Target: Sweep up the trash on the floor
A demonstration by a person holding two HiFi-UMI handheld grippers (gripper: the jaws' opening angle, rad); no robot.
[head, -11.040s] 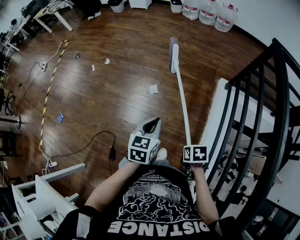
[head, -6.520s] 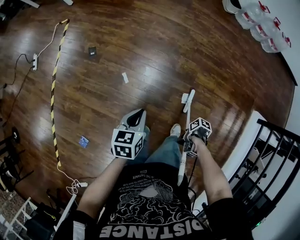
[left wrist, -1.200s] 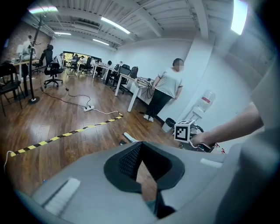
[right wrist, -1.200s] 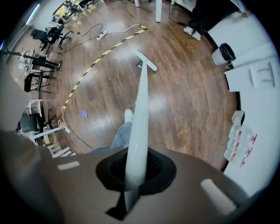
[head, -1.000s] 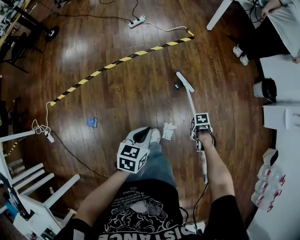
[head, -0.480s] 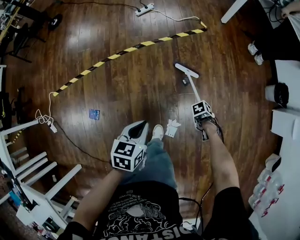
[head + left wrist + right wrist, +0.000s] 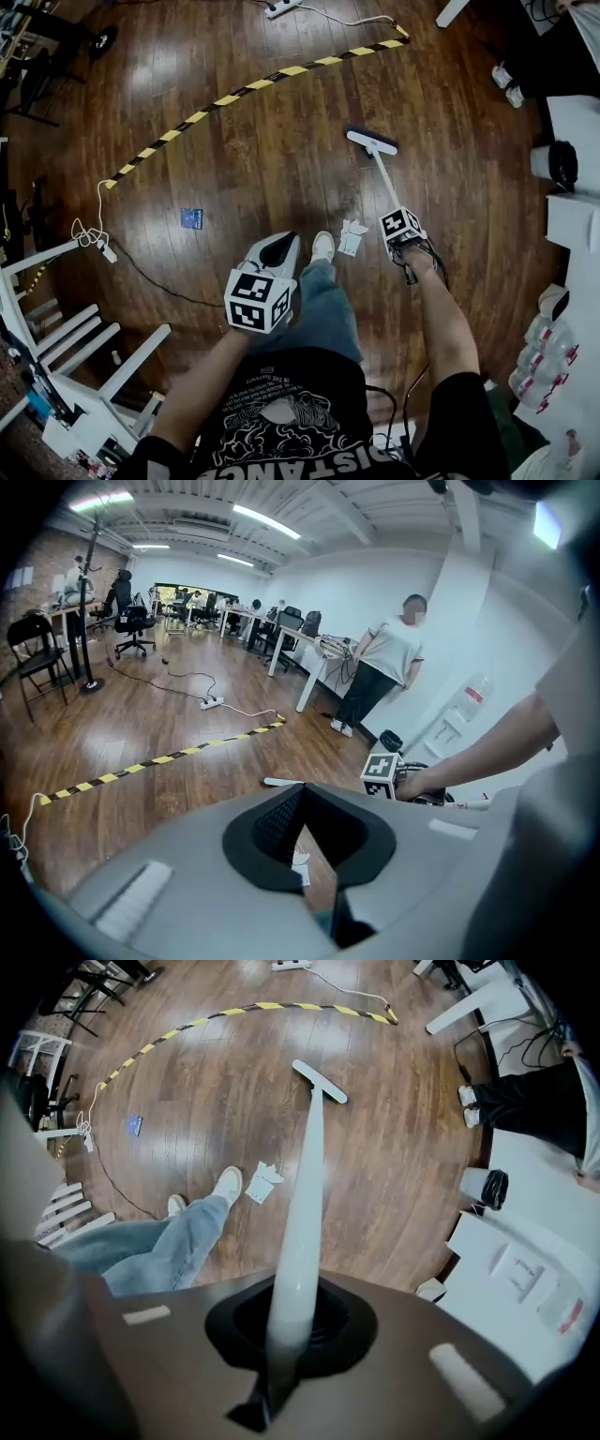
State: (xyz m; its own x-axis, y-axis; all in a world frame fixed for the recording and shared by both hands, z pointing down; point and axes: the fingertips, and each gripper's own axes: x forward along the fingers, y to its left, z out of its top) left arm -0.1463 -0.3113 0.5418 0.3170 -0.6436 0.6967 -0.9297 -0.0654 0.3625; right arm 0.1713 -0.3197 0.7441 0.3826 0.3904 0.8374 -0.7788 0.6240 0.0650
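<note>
My right gripper is shut on the white broom handle, which runs through its jaws in the right gripper view. The broom head rests on the wood floor ahead. A crumpled white paper lies beside my shoe, left of the handle. A small blue scrap lies further left. My left gripper hangs over my leg with nothing in it. Floor and the paper show through the gap between its jaws.
A yellow-black striped strip crosses the floor beyond the broom. A white cable and white frames are at the left. A black bin and white furniture stand at the right. A person stands by a desk.
Since the earliest frames I have walked from the staircase to the floor near the striped strip, broom in hand. Over the last second the broom, paper and both grippers have barely shifted.
</note>
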